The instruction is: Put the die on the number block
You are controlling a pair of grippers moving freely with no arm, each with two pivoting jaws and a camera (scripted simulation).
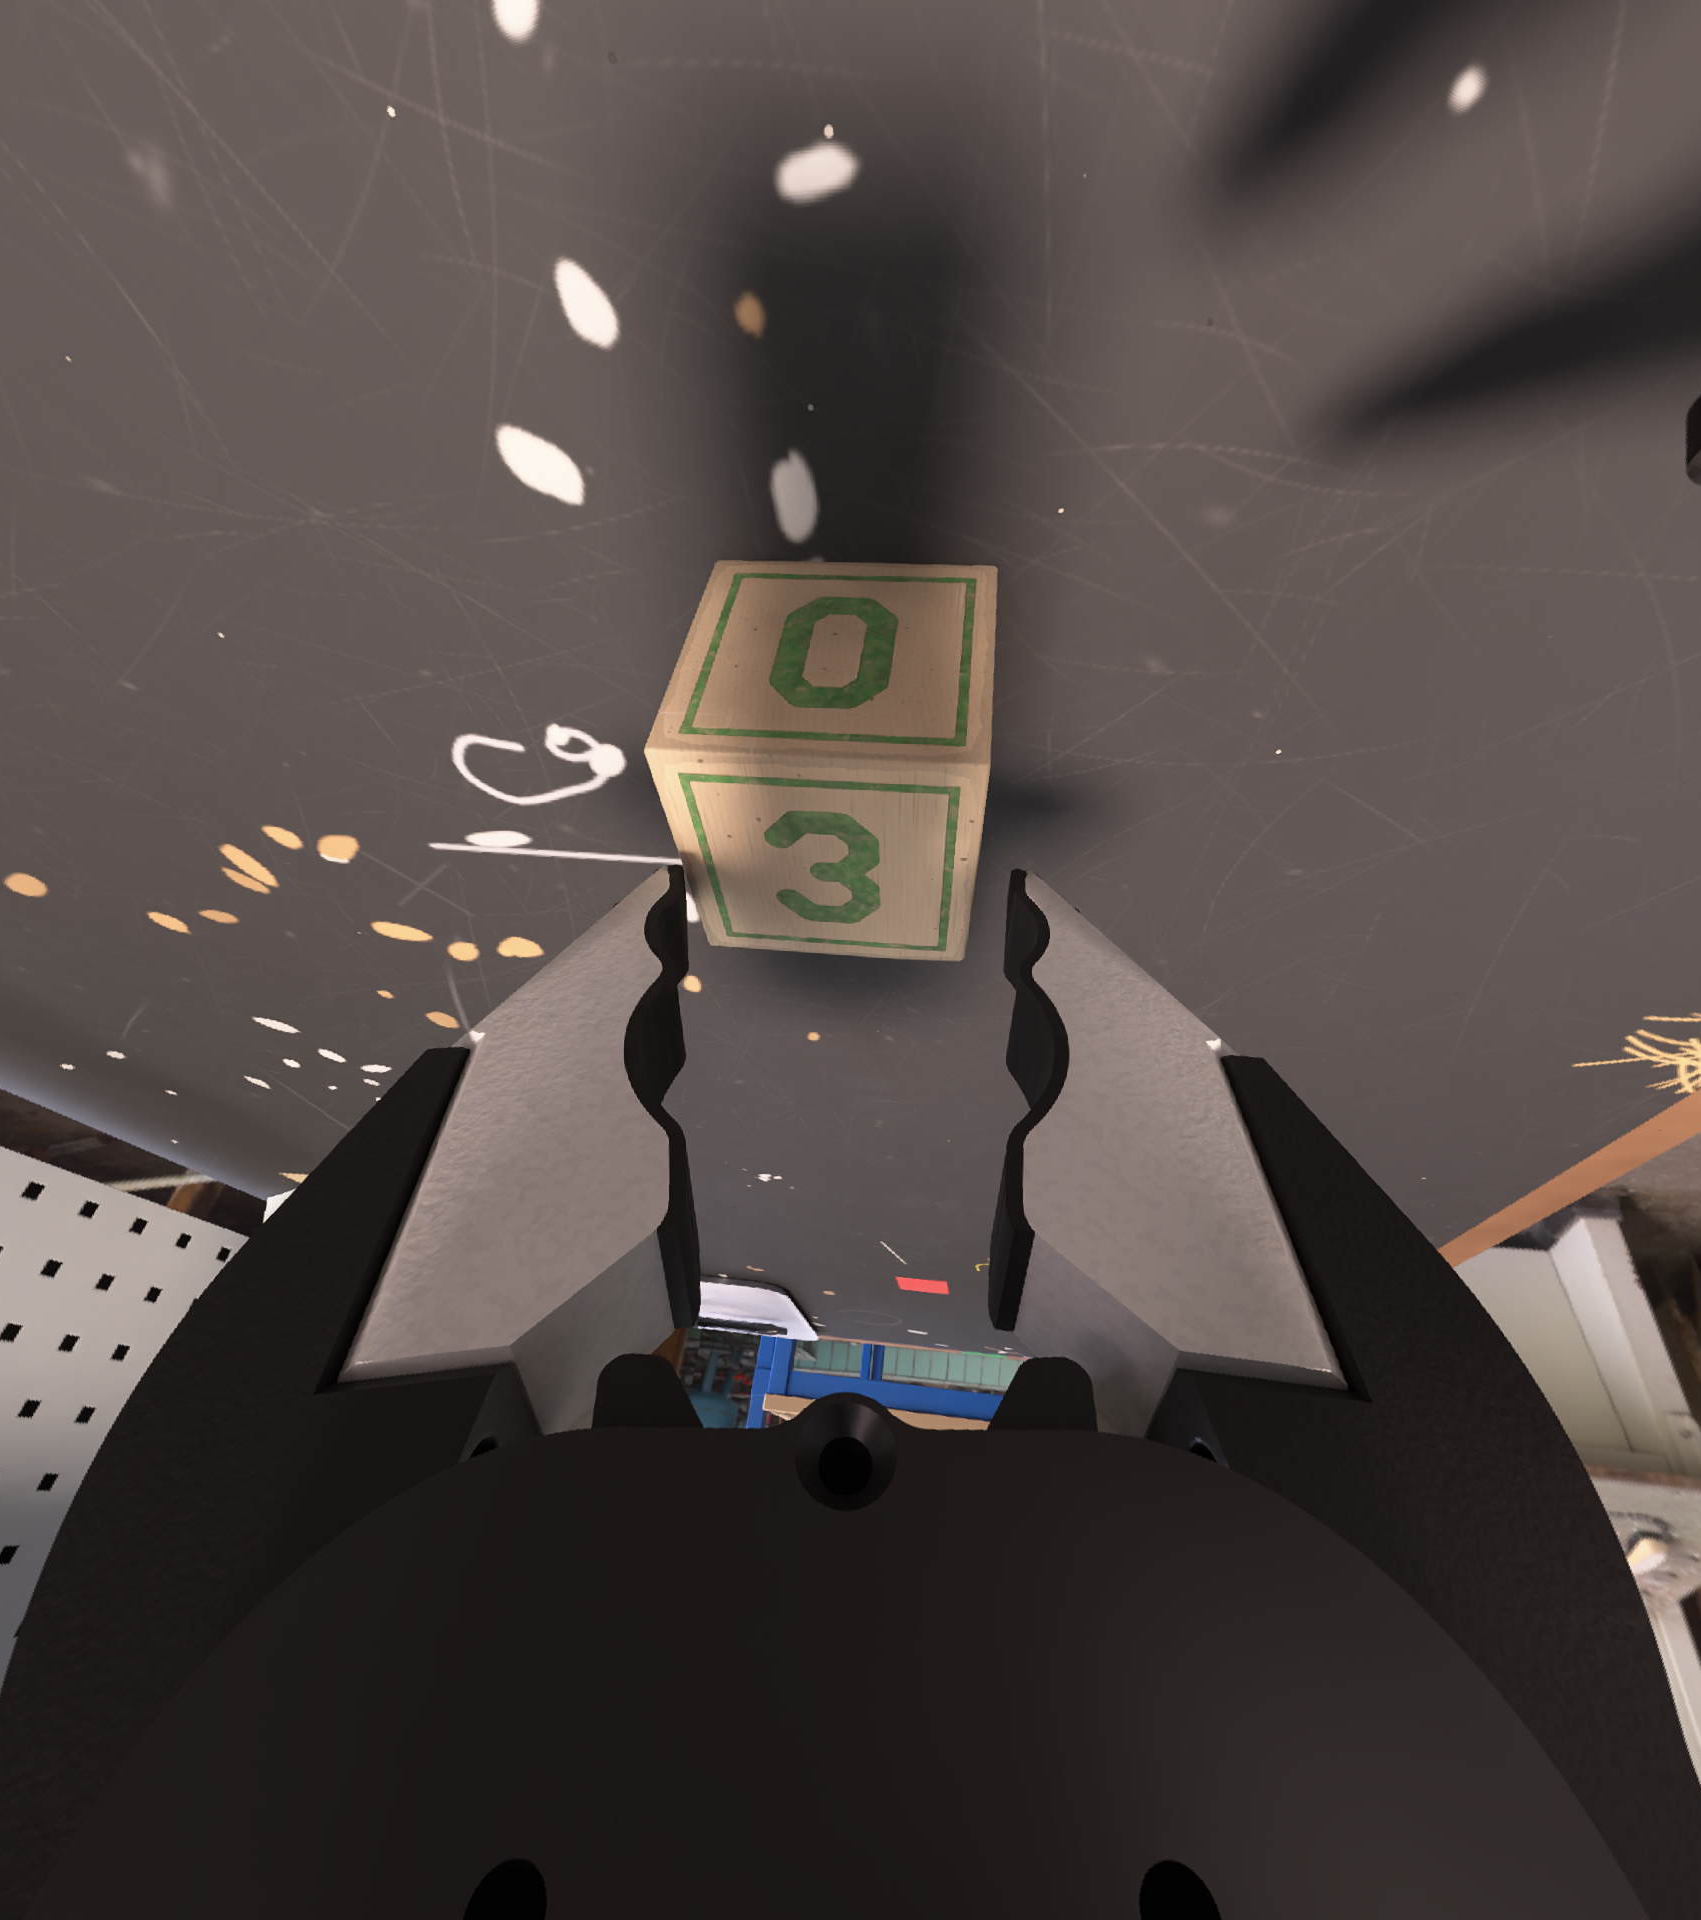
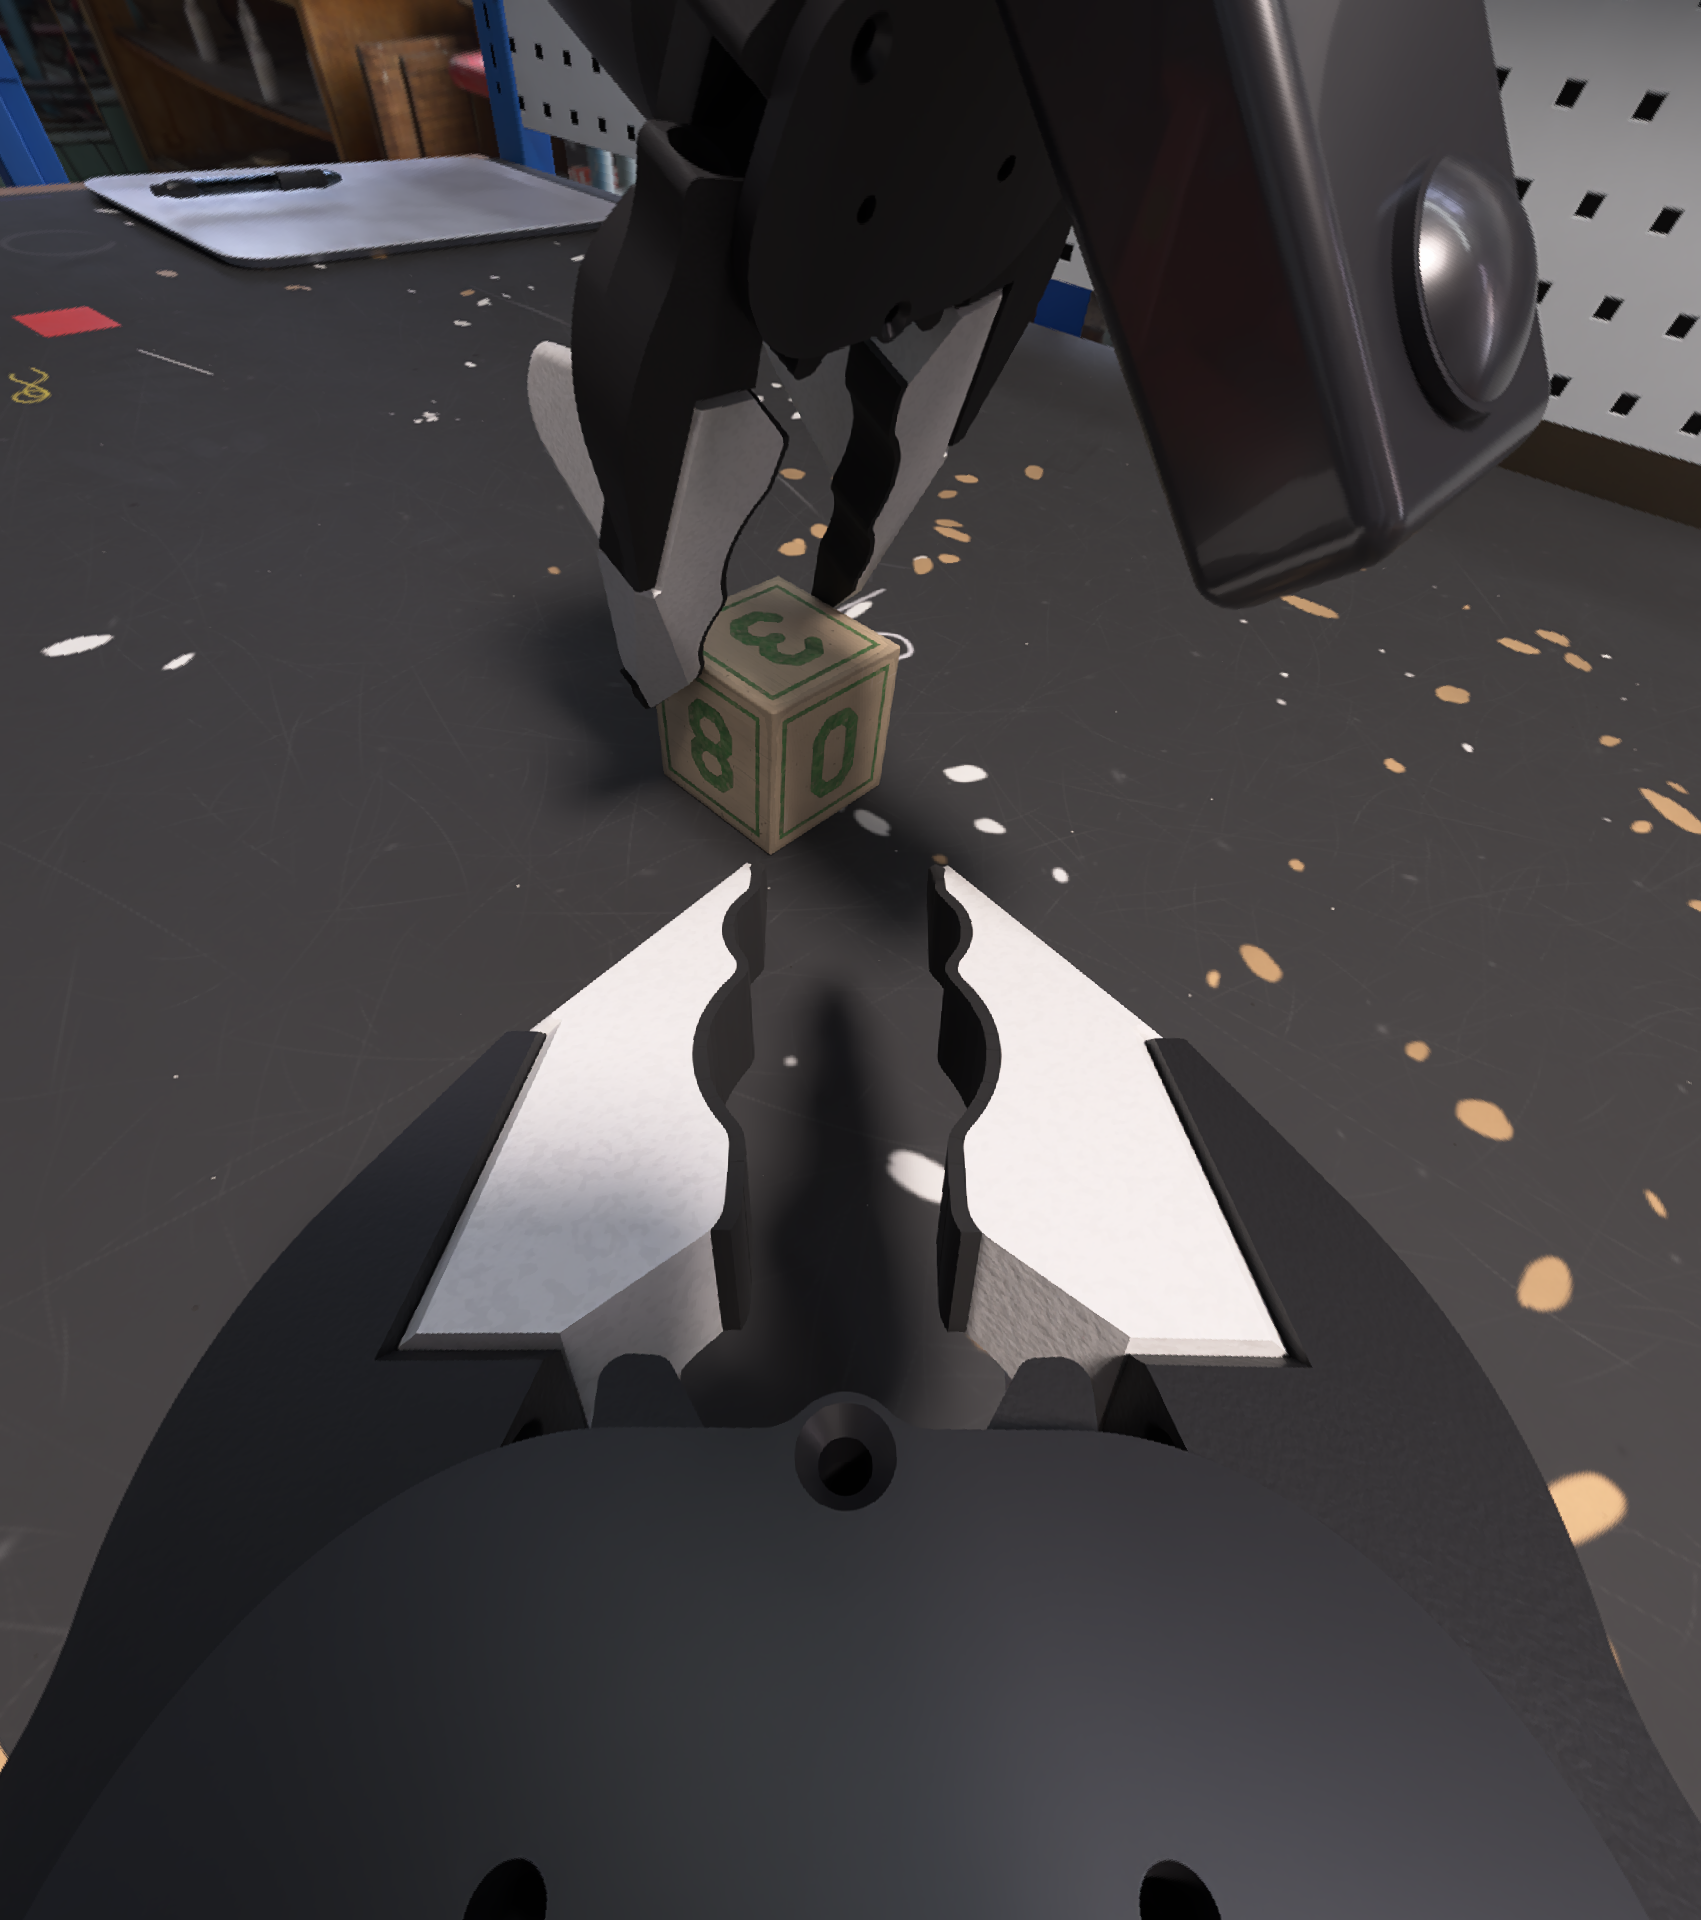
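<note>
One wooden number block (image 1: 822,764) with green-framed faces on scuffed, paint-flecked dark tabletop (image 1: 1345,727), left tongs (image 1: 844,896) gaping above it, right tongs (image 2: 844,878) parted, empty.

We see number block (image 1: 822,758): pale wood, green framed digits. Table (image 1: 1345,727): dark grey, scratched, white and tan paint spots, small red patch (image 2: 67,321). Our grippers: black bodies, light grey fingers (image 2: 607,1143). Pegboard (image 1: 4,1403): white, black holes.

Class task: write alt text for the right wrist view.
A wooden cube block with green numbers sits on a dark, paint-speckled tabletop. The left gripper hangs over it, jaws open astride its top. The right gripper waits just short, jaws open.
</note>
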